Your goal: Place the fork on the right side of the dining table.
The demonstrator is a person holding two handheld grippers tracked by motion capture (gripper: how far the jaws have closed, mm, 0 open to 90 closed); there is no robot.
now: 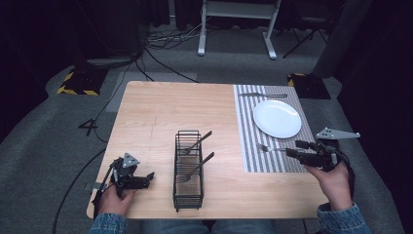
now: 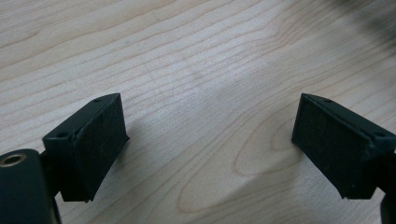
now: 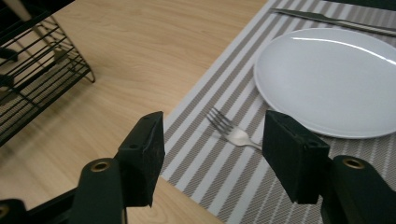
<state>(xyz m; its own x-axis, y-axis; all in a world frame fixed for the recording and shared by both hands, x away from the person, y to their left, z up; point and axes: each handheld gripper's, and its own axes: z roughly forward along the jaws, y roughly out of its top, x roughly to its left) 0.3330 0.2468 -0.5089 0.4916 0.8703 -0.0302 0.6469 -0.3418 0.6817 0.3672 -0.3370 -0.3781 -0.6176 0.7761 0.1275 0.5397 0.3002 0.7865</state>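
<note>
- Near left, the left gripper (image 1: pixel 146 178) rests low on the wooden table (image 1: pixel 156 107), jaws spread wide with nothing between them, bare wood under its pads (image 2: pixel 100 140).
- Near centre stands a black wire caddy (image 1: pixel 188 168) with two dark utensils (image 1: pixel 195 165) leaning in it, handles pointing up and to the right.
- Near right, the right gripper (image 1: pixel 293 148) hovers over the near edge of the striped placemat (image 1: pixel 248 146), jaws well apart and gripping nothing.
- The fork (image 3: pixel 231 130) lies flat on the placemat just left of the white plate (image 1: pixel 276 118), tines toward the caddy; it looks already laid, so I judge this the release step of setting the place.
- Next move, likely: reach left to the caddy and pinch one leaning handle cleanly, clear of the wire.
- A knife (image 1: pixel 263 94) lies on the mat's far end, beyond the plate.
- Farther off: grey carpet, trailing cables, yellow-black striped bases and a white stand's legs in a dark room.
</note>
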